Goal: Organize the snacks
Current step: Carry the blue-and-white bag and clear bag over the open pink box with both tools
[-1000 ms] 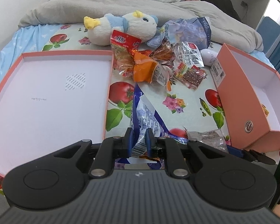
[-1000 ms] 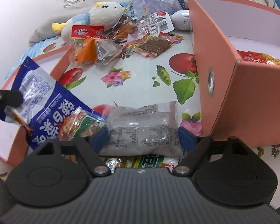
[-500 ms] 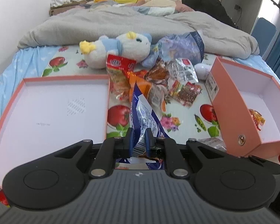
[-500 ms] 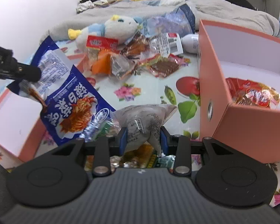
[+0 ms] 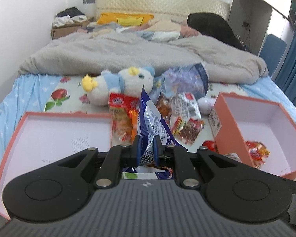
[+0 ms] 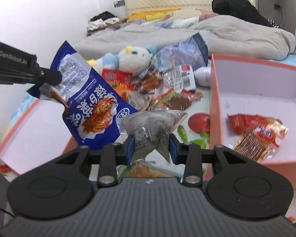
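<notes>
The left hand-held gripper (image 5: pixel 146 148) is pinched nearly closed on the edge of a blue bag (image 5: pixel 151 122), which stands up at the centre of the left wrist view; in the right wrist view the same bag (image 6: pixel 92 106) hangs at centre left, above the lid (image 6: pixel 35 130). The right hand-held gripper (image 6: pixel 150 150) is about half closed on a grey packet (image 6: pixel 152 130), held crumpled between its pads at the frame's centre, just left of the box (image 6: pixel 215 106). One red snack (image 6: pixel 258 134) already lies in that box at lower right. More snacks sit in a pile (image 5: pixel 177 114) on the bed, mid-frame, by a plush toy (image 5: pixel 116 85).

Risks from here, as I judge them: the blue bag is held by a thin slippery edge, so a quick swing could let it slide free and drop short of the box or lid. The grey packet is squeezed at its middle; its loose ends could catch the box wall on the way in. With both bags lifted close together, they could also brush each other and one could be tugged loose.
</notes>
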Tool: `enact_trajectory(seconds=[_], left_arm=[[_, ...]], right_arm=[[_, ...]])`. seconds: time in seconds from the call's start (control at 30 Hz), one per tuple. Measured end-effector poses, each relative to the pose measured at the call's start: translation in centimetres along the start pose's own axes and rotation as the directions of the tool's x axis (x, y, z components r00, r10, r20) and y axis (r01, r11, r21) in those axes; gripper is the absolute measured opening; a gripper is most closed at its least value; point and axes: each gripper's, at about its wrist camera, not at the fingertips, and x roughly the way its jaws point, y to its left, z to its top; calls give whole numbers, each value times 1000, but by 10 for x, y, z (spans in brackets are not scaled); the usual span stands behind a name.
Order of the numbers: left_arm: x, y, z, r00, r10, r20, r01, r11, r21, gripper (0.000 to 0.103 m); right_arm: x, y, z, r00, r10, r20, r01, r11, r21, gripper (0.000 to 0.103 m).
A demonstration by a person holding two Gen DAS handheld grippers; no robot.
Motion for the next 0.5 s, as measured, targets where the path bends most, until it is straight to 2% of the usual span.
enact_trajectory(seconds=[0.27,0.5], left_arm=[[-11,-9,39,998,-29,54,29,1000,10,15],[-23,-42,74,988,-87,129,79,995,64,15]], right_arm=[[-17,-17,40,996,-37,78,39,999,-22,39],[-33,-36,77,985,-66,157,71,997,-26,39]])
